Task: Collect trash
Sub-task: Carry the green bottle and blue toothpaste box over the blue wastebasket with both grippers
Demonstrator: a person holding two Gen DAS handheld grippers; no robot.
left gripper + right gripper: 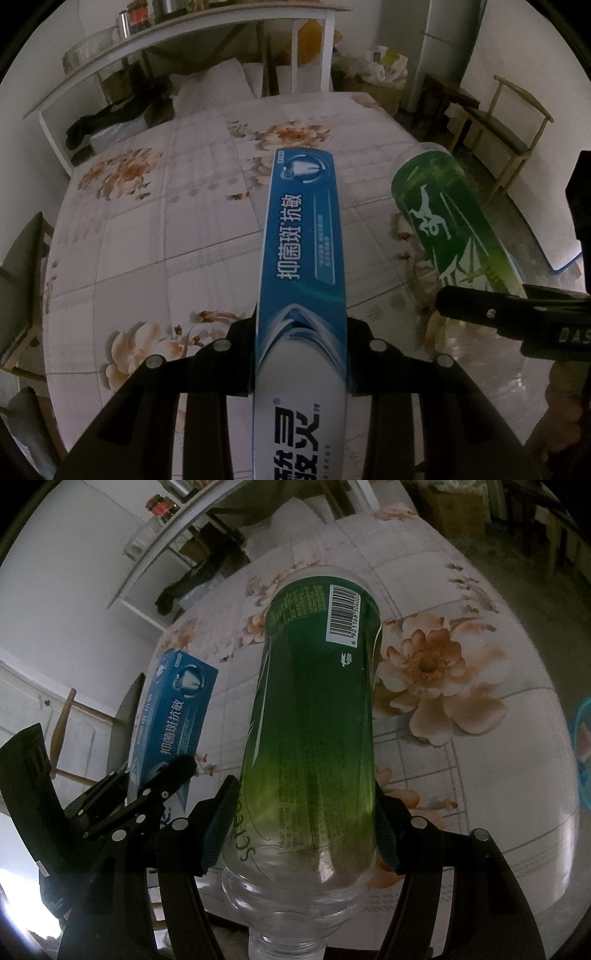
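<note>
Left wrist view: the left gripper (301, 354) is clamped on a blue and white toothpaste box (301, 258), its two black fingers (236, 354) pressing the long sides near the white end; the box runs straight ahead along the fingers and is held above a table covered by a floral tablecloth (147, 229). To the right, the right gripper (517, 314) enters the view gripping a clear plastic bottle with a green label (447, 214), which is tilted with its base toward the far edge of the table. Beyond the table stand a white shelf unit (177, 40) carrying jars and a glass dish, a wooden chair (513, 122) at the right, and plastic bags (384, 62) on the floor. Right wrist view: the right gripper (306, 834) is closed on the green-labelled bottle (314, 709), its pads (218, 827) squeezing the lower part of the label close to the clear shoulder; the neck points back toward the camera, the base points away, and a barcode faces up. The bottle is held over the flowered tablecloth (461, 701). At the left, the left gripper (162, 786) holds the toothpaste box (173, 716) just beside the bottle, apart from it, with a chair back behind it.
</note>
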